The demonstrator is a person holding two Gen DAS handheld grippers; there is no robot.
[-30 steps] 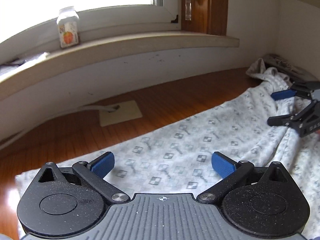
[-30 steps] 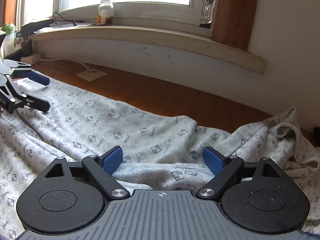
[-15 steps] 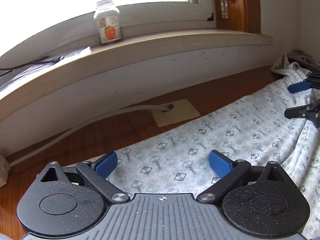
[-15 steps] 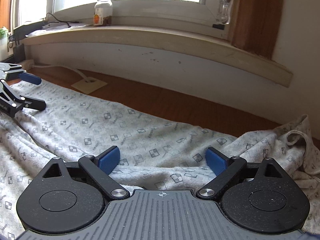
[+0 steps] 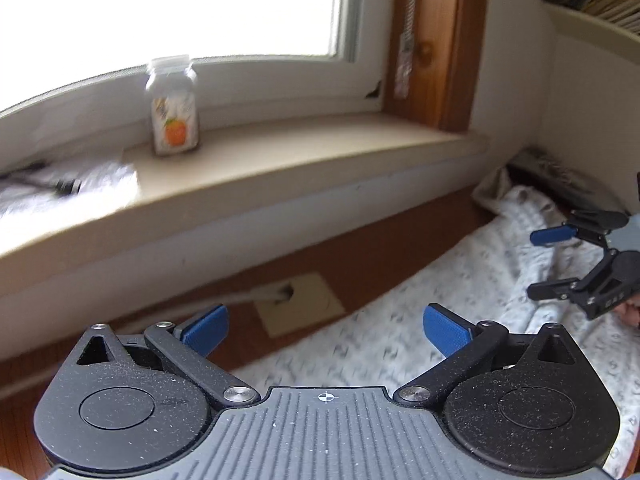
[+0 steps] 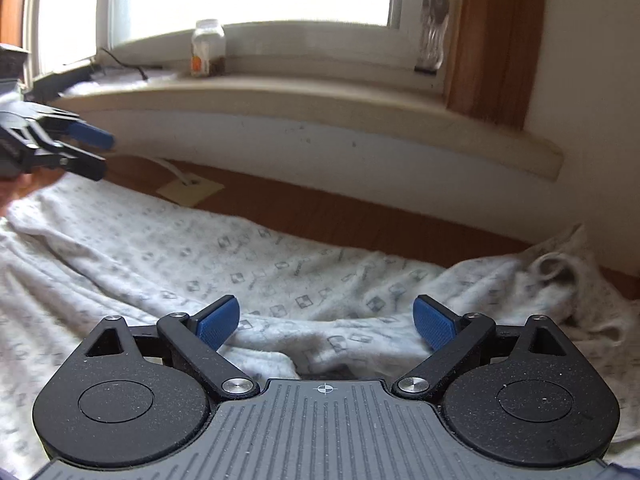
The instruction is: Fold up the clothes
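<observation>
Both jaws gaped wide: the left hand-held gripper and right hand-held gripper hovered empty above the patterned garment, spread rumpled on the wooden tabletop. Pinching matching edges would keep any fold square.

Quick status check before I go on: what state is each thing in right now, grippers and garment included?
Left gripper: open, holding nothing.
Right gripper: open, empty, above the cloth.
Garment: spread on the floor, unfolded, rumpled at its right end.
Jar: upright on the sill, lid on.
Window: shut.
</observation>
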